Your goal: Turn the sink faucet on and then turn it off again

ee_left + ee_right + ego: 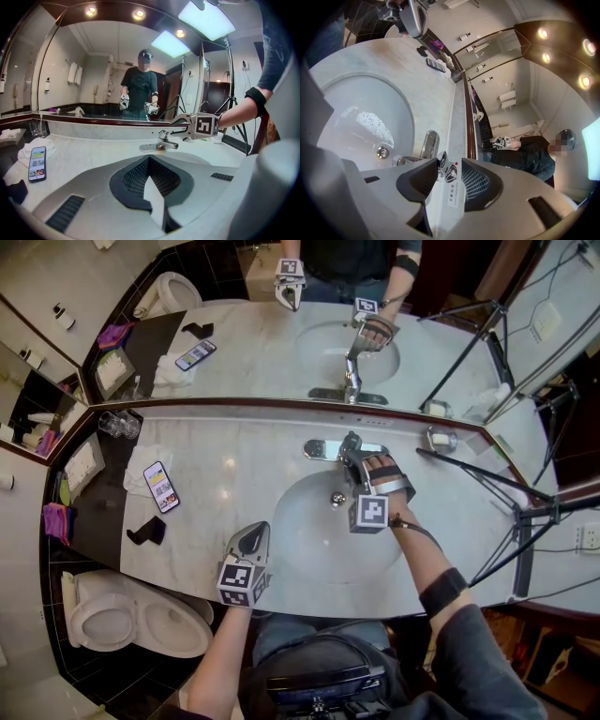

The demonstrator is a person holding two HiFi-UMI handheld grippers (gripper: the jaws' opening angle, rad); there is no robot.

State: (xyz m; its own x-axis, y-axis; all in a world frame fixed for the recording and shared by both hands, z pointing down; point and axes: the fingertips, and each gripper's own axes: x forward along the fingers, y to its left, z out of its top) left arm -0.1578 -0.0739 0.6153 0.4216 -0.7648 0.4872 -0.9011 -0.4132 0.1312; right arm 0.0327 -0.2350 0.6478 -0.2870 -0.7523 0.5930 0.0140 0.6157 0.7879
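Note:
The chrome faucet stands at the back rim of the white basin. My right gripper reaches it from the right, and its jaws stand on either side of the lever. The lever lies against one pad, with a clear gap to the other, so the right gripper is open. No stream runs from the spout; foamy water lies in the bowl near the drain. My left gripper hovers over the basin's front left rim, shut and empty, pointing at the faucet.
A phone lies on a white towel on the marble counter, left of the basin. A black item and drinking glasses are further left. A soap dish and tripod legs are at the right. A toilet stands below left.

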